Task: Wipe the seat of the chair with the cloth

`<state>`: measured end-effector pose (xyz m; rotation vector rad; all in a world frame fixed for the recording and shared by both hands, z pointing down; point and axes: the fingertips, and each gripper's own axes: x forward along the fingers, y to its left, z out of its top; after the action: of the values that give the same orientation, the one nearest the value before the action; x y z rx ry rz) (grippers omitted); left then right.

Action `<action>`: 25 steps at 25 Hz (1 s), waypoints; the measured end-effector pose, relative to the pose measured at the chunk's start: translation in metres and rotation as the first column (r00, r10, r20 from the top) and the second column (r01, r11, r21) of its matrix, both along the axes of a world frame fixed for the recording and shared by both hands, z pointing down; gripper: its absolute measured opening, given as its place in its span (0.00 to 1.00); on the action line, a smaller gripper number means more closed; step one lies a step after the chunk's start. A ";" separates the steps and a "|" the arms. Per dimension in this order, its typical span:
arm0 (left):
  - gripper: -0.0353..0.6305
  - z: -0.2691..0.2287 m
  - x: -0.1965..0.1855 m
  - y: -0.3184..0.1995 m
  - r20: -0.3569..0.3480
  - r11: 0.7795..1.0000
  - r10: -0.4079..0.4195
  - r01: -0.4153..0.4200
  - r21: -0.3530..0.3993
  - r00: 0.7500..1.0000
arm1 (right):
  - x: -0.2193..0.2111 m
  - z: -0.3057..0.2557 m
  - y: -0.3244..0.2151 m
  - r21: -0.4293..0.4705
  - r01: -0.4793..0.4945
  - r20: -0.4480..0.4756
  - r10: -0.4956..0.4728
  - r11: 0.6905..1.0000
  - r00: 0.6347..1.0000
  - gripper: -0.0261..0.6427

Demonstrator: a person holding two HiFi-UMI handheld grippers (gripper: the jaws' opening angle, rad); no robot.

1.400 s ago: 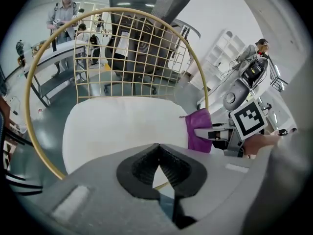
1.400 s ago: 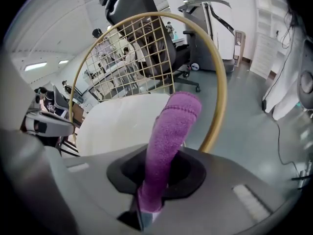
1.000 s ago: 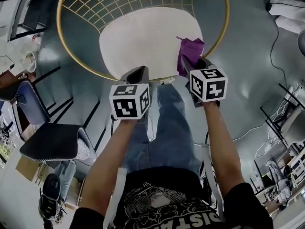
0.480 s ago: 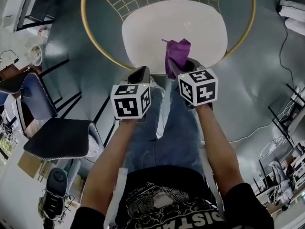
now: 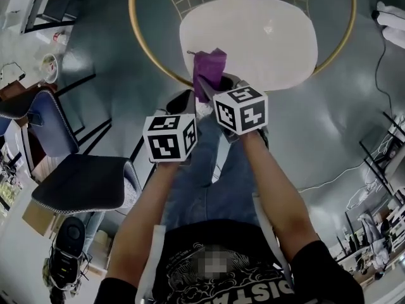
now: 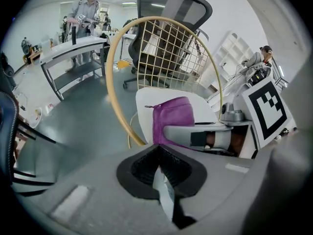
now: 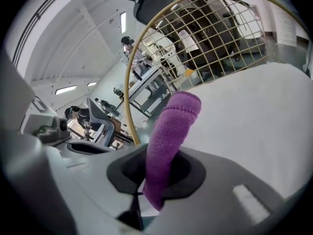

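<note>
Cloth (image 5: 209,67): purple, knit-textured, pinched in right tongs (image 5: 214,86). It stands up out of the tips as a folded strip, free end curling over at top. In head view it sits over the near-left edge of the seat (image 5: 253,37). Contact w/ seat: can't tell from any view.

Right gripper view: tongs (image 7: 151,180) closed on the lower part of the cloth (image 7: 171,136), w/ a short end showing below the pinch. White seat (image 7: 254,121) spreads beyond to the right.

Left tongs (image 5: 183,100): just near-left of the right pair, tips close to the seat's near edge. Left gripper view: tongs (image 6: 157,151) closed tip to tip, gripping nothing. The cloth (image 6: 171,119) and the other tongs lie across the frame just beyond.

Seat: pale, rounded, bare apart from the cloth at its edge. Chair (image 5: 149,56): round gold hoop frame, w/ gold wire grid for the back on the far side.

Both forearms bare, reaching fwd. Person's jeans (image 5: 215,182) visible below the tongs. Floor (image 5: 329,125) grey-green, glossy.

Surroundings: dark padded chair (image 5: 76,182) near left. Thin cable (image 5: 373,62) on the floor at right. Left gripper view shows a black office chair (image 6: 171,4) behind the wire back, plus a long tabletop (image 6: 73,45) far left w/ a person (image 6: 90,6) standing behind it.
</note>
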<state>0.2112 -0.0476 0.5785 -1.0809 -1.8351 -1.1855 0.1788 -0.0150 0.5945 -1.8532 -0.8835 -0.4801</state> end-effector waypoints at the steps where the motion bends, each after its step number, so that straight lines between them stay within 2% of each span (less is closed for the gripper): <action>1: 0.05 0.001 0.001 -0.001 0.001 1.000 0.001 -0.001 0.000 1.000 | 0.001 0.003 -0.001 0.001 0.008 0.010 -0.008 1.000 1.000 0.13; 10: 0.05 0.001 -0.013 -0.008 0.023 1.000 0.021 -0.021 0.005 1.000 | -0.024 0.017 -0.024 0.023 0.020 0.072 -0.021 1.000 0.997 0.13; 25: 0.05 0.004 -0.085 -0.021 0.023 0.999 0.046 -0.047 0.020 0.999 | -0.098 0.037 -0.053 0.040 0.087 0.149 -0.092 0.995 0.985 0.13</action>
<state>0.1265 -0.0688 0.5822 -1.0123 -1.8515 -1.1906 0.0806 -0.0684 0.6311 -1.8498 -0.8897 -0.6947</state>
